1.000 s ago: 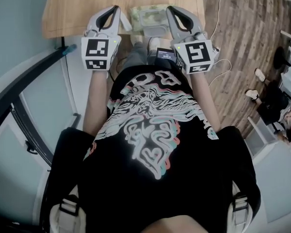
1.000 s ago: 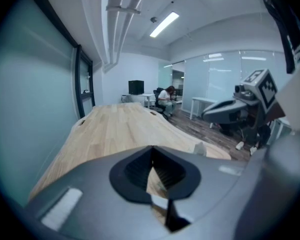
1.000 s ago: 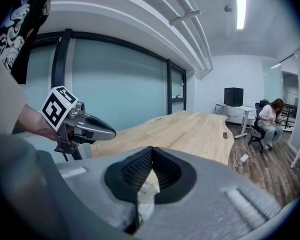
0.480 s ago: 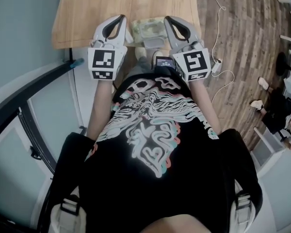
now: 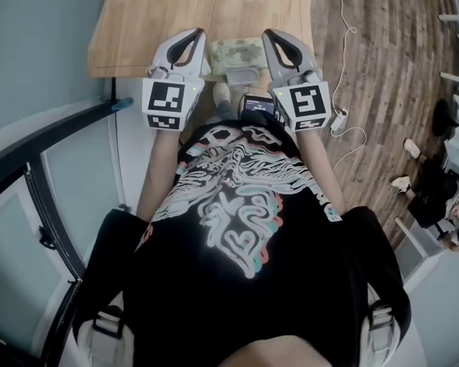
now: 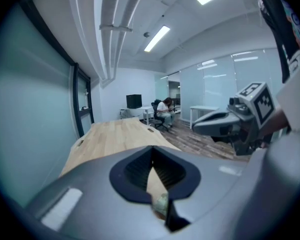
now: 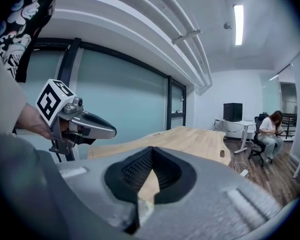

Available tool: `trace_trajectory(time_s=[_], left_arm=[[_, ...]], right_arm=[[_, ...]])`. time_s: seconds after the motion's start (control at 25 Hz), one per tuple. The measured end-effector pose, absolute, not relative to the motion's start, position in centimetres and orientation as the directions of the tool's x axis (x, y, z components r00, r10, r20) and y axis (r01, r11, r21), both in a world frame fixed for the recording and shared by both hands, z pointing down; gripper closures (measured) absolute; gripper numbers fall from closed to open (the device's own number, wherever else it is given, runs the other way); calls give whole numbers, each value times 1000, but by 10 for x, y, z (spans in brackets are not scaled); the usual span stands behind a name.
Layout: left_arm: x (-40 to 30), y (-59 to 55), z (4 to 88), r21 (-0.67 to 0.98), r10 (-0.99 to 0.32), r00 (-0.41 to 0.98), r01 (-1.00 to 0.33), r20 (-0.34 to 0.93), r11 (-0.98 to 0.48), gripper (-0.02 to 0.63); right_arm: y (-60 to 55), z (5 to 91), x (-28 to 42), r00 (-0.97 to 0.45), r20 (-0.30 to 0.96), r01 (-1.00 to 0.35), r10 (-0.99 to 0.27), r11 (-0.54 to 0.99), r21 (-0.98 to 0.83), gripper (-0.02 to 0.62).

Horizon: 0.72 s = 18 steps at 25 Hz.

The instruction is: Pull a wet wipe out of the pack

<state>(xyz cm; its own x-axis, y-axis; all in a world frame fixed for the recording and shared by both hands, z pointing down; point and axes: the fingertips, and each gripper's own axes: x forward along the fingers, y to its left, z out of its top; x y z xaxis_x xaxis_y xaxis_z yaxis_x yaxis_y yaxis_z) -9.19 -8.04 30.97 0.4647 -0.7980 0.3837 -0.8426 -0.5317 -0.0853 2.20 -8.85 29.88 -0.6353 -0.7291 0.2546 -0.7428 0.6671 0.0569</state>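
Hovering either side of the wet wipe pack (image 5: 237, 52), which lay at the table's (image 5: 161, 14) near edge, the left gripper (image 5: 193, 40) and right gripper (image 5: 271, 40) had their fingers shut and empty. A careless nudge could slide the unpinned pack off.

Nothing readable for you here, honestly. The cubes (image 5: 167, 104) on your left gripper (image 5: 198, 34) and right gripper (image 5: 268, 35) just show black-and-white square markers, and the little lit screen (image 5: 258, 105) is too small to read.

Table (image 5: 161, 14) open rightward; a wall (image 6: 30, 109) seemingly hems its left.
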Motion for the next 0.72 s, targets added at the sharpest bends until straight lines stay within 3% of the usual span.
trace_trajectory(time_s=[0.72], left_arm=[[-89,-80,319,-69,-785,441,-853,434,-517,617]], right_arm=[[-92,297,34,-643,248,-746,-725,666,14,597]])
